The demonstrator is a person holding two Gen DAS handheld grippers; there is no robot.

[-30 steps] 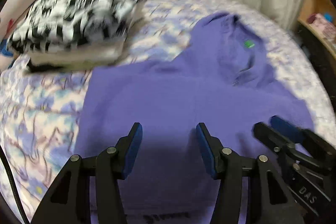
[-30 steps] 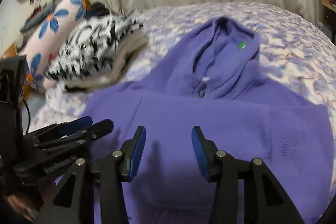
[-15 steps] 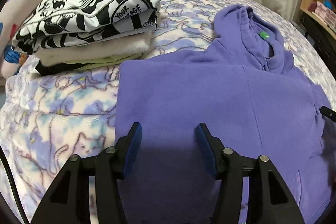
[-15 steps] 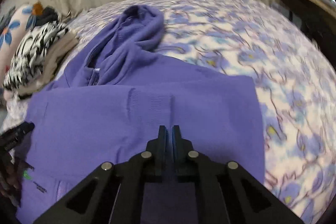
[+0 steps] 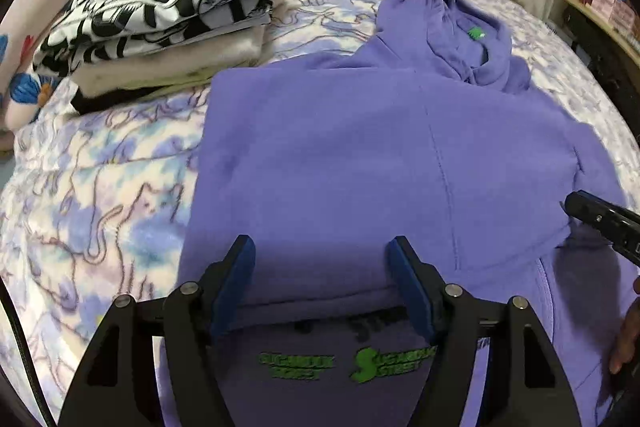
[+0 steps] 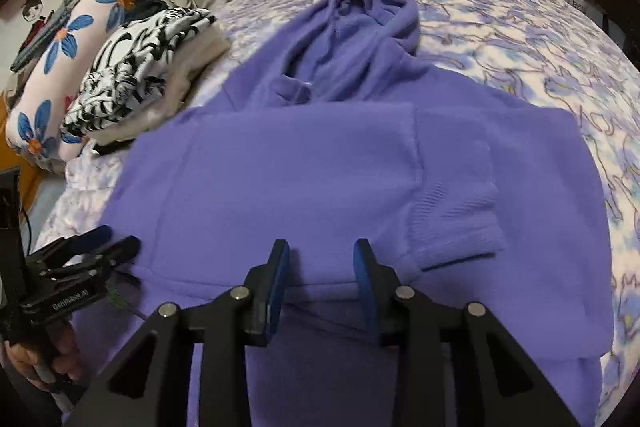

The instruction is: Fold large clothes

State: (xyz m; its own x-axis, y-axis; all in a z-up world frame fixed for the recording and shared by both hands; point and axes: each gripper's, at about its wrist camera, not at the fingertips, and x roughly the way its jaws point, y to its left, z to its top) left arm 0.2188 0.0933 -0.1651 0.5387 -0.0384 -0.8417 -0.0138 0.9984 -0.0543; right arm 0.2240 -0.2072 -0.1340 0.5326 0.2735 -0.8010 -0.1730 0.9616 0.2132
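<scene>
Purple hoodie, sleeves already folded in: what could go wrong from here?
1. Both sets of jaws are opening with nothing between them; the left gripper and right gripper may catch only the top sleeve layer of the purple hoodie, undoing the fold.
2. The ribbed cuff lies loose and could slide out.
3. The folded stack sits close; a swung hem could hit it.

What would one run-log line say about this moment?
task: fold purple hoodie | state: sleeves folded in, on bed | left gripper: opening, empty | right gripper: opening, empty | folded stack: beside
</scene>
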